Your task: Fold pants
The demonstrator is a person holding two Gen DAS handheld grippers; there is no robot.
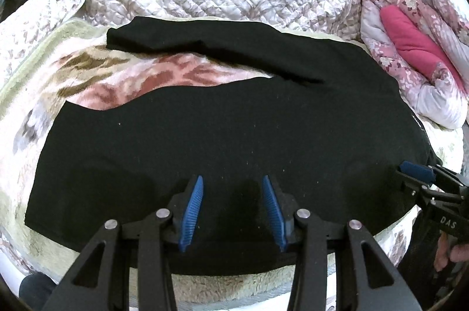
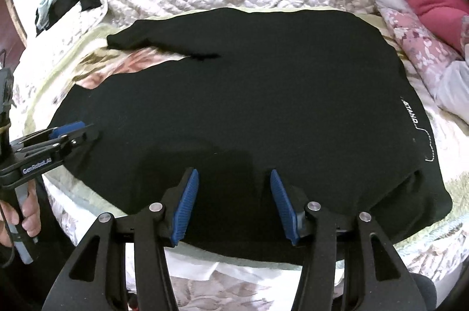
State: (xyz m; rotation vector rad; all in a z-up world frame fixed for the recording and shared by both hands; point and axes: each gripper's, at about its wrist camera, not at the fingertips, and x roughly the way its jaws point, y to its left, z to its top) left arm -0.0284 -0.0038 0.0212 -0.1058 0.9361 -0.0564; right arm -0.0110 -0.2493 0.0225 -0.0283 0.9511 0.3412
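The pants (image 1: 222, 146) lie flat on a blanket (image 1: 58, 82) on the bed, legs toward 10 o'clock, waist at 3, so both near edges are reachable. Left tongs (image 1: 231, 211) and right tongs (image 2: 234, 202) hover spread above the near leg, pinching nothing.

"STAND" on pants (image 2: 411, 113), "GenRobot.AI" on left claw (image 2: 76, 132)
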